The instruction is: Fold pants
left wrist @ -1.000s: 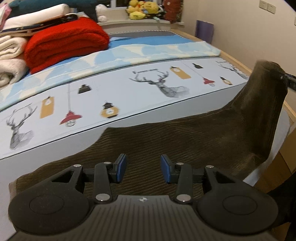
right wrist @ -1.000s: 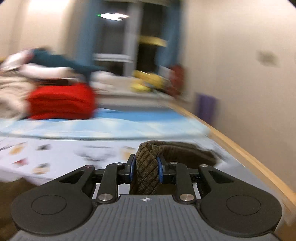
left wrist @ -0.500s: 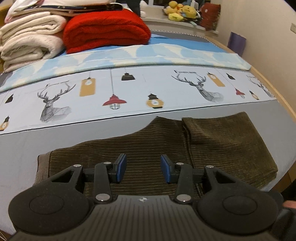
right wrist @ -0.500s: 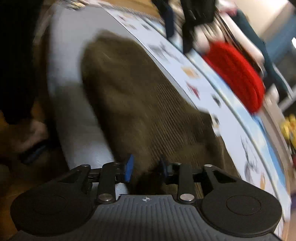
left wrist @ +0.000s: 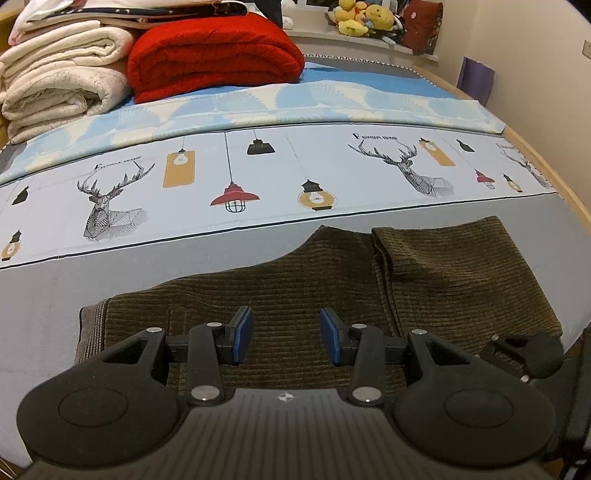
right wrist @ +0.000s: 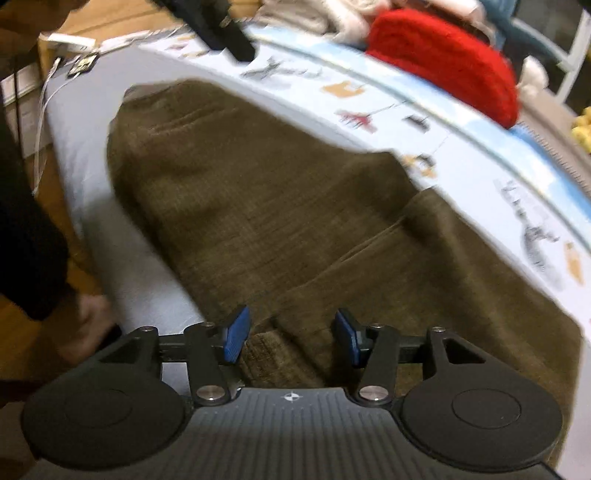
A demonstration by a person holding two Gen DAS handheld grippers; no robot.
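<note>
Brown corduroy pants (left wrist: 295,280) lie flat on the grey part of the bed sheet (left wrist: 110,273), waistband at the left. The leg end (left wrist: 461,266) is folded back over the upper part. My left gripper (left wrist: 286,336) hovers open just above the middle of the pants, nothing between its blue pads. In the blurred right wrist view the same pants (right wrist: 258,203) spread out ahead. My right gripper (right wrist: 291,338) is low over the near edge, its jaws opening; fabric lies between them, but the pads (right wrist: 236,332) stand clear of it.
A red folded blanket (left wrist: 214,51) and cream blankets (left wrist: 62,81) are stacked at the bed's far end, with plush toys (left wrist: 362,18) on a ledge behind. The wooden bed rail (left wrist: 554,177) runs along the right. A dark sleeve (right wrist: 26,240) and wooden floor (right wrist: 22,350) are at the left.
The right gripper carried the lifted leg end across, lowered it onto the pants and let go. The left gripper's view shifted sideways along the bed; its jaws stayed as they were.
</note>
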